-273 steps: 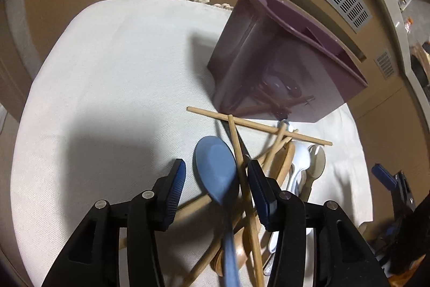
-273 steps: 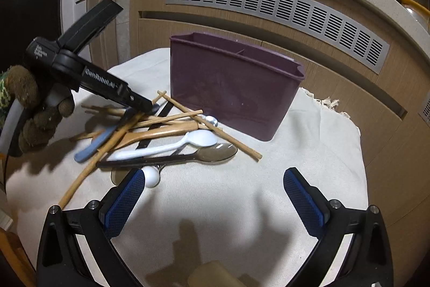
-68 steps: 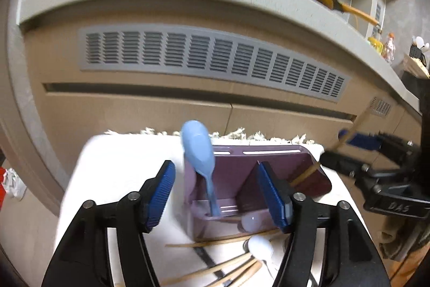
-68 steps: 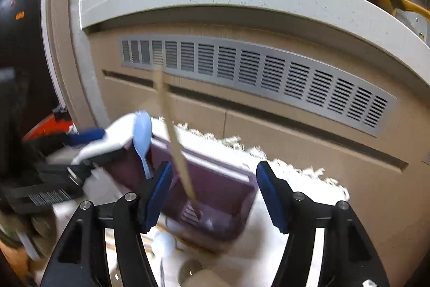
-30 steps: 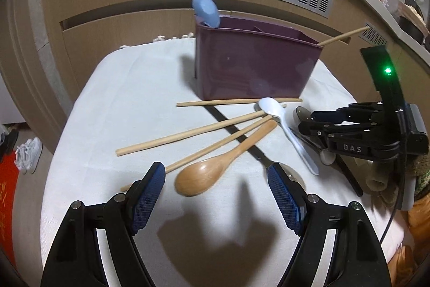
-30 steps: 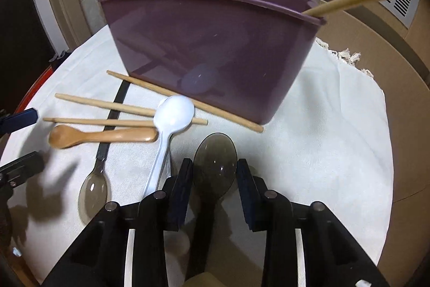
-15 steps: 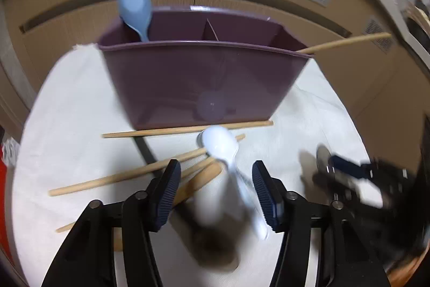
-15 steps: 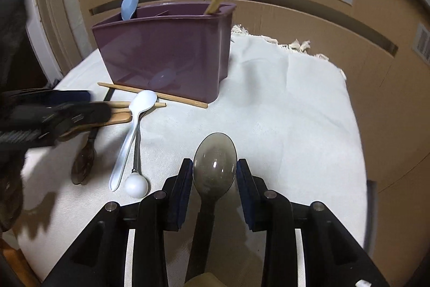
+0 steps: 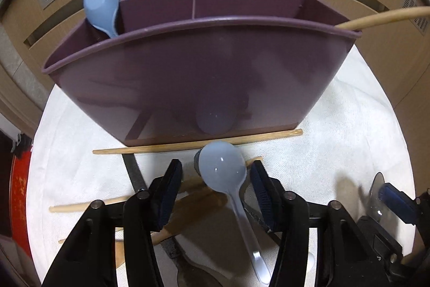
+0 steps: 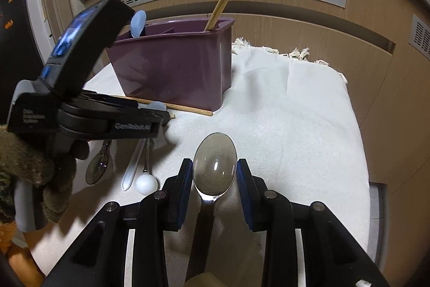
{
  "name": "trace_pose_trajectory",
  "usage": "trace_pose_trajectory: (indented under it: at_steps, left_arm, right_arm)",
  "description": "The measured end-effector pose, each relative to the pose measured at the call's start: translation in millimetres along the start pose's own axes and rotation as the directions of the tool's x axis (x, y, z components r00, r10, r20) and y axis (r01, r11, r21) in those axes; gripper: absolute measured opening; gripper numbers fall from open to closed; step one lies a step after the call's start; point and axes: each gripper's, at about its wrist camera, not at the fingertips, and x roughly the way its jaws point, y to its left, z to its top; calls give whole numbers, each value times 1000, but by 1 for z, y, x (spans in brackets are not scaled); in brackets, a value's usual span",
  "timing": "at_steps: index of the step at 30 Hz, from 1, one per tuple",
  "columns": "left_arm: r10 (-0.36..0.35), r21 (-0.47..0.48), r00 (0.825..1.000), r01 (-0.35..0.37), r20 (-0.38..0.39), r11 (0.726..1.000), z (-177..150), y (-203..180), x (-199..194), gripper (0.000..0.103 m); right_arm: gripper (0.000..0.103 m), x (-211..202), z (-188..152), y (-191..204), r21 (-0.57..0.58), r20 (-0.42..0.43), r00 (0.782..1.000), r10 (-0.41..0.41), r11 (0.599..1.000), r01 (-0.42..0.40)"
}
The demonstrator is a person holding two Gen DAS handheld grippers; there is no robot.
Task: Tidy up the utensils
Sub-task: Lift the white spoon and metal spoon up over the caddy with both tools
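While its jaws are closing, the left gripper (image 9: 216,188) has the bowl of a white plastic spoon (image 9: 222,172) between its fingers, the right pad close against the bowl's edge and the left pad clear of it, so nothing is pinched yet. Just past the fingertips a chopstick (image 9: 197,144) lies along the foot of the purple utensil caddy (image 9: 193,77), which holds a blue spoon (image 9: 100,8) in its far-left compartment. A wooden spoon (image 9: 188,209) passes beneath the fingers.

Seen from the right wrist, the right gripper (image 10: 215,174) is clamped on a smoky translucent spoon (image 10: 215,164), bowl up between the pads, above the white cloth (image 10: 295,112). The caddy stands well ahead and left of the fingers.
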Motion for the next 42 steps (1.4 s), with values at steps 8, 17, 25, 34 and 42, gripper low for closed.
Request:
trace_pose_trajectory:
  at_steps: [8,17,25,34,42]
  left_arm:
    - [-45,43,997,42,63,998,-11,4,-15,36]
    - [-148,52,970,140,193,989,-48,38,-75,36]
    - [-182,62,928,171,325,983,-96,52,-145,36]
    - [-121,73,788,96,604,993,-69,71,-241,36]
    - [-8,19,569,-13,822,1000,27,87,-296,36]
  right_arm:
    - [31,12,-2,1,5,-36,999,12,1000,-12]
    - [31,4,-6,14,8,-44,999,30,1000,-29]
    - [31,-28,-5,41,-32,-7,998,54,998,-55]
    - [31,-120,77,65,-130,232,969,80,990,-51]
    - [31,-171,188,82,-153,472,881,-16,983,100]
